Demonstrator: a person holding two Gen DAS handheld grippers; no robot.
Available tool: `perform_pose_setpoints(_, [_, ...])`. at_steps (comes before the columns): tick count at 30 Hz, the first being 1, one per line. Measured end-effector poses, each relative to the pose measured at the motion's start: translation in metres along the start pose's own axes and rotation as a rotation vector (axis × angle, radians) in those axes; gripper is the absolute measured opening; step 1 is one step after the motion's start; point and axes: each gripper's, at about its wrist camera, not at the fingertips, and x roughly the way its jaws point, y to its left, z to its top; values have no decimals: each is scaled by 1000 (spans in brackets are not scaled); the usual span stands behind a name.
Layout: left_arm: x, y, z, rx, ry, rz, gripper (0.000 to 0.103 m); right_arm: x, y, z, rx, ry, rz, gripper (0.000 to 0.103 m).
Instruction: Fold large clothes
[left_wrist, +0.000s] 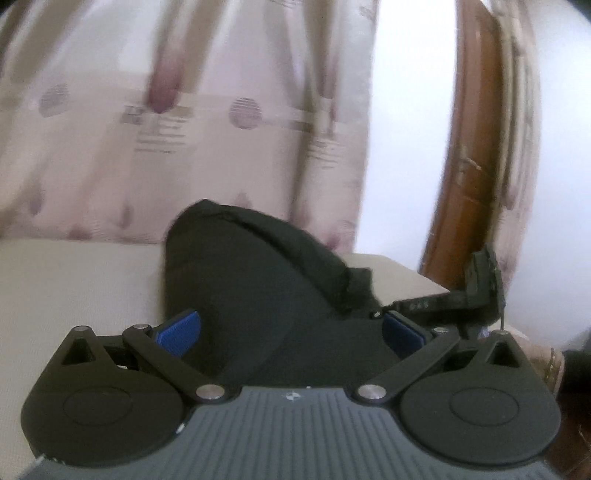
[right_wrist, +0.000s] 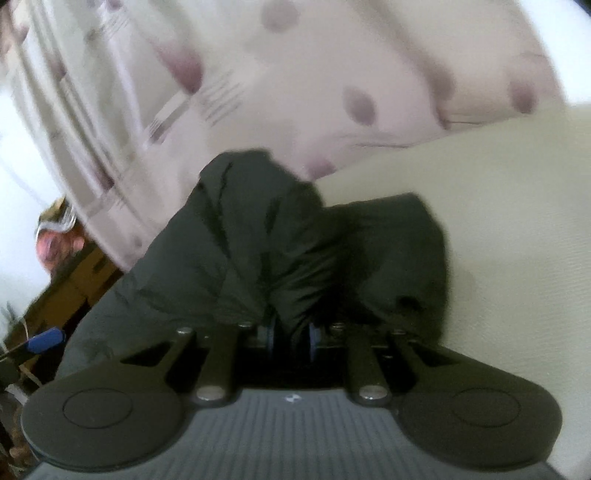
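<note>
Left wrist view: left gripper with jaws spread wide, blue pads well apart, nothing pinched. Dark garment bunched between and beyond the pads, heaped on a cream surface. Whether the pads touch the cloth: not clear. Behind, a pale curtain with mauve spots and stripes, blurred. To the right, a brown wooden frame against a white wall. At the right edge, part of the right gripper, side on, with a hand just below it.

Right wrist view: right gripper nearly closed, blue pads pinching a fold of the same dark garment. Cloth gathered into creases at the pinch, fanning out ahead and to both sides, lying on the cream surface. Whole view tilted. Spotted curtain across the top. At lower left, a blue pad of the left gripper, with brown furniture behind it, too blurred to identify further.
</note>
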Motion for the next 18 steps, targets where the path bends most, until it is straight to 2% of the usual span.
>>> perform_pose_setpoints(3, [23,-14,0,24,0,-54,103,-5,-7,-11,42,-3,-20,14])
perform_pose_setpoints(6, [43,-16,-9,36,3,-66,103,-4,-5,-15,38,10,-29,14])
perform_pose_setpoints(11, [62,-4,-19,-72,54,-123,103,-8,-13,-11,66,18,4,15])
perform_pose_setpoints(13, [68,-8,-24,-43,71,-112,103,-23,-7,-3,50,-27,-19,15])
perform_pose_setpoints(16, [74,-12,-27,-31,86,-119,103,-57,26,20,-95,-146,-57,15])
perform_pose_setpoints(18, [77,-14,-28,-23,94,-120,103,-63,55,38,-212,-167,-67,15])
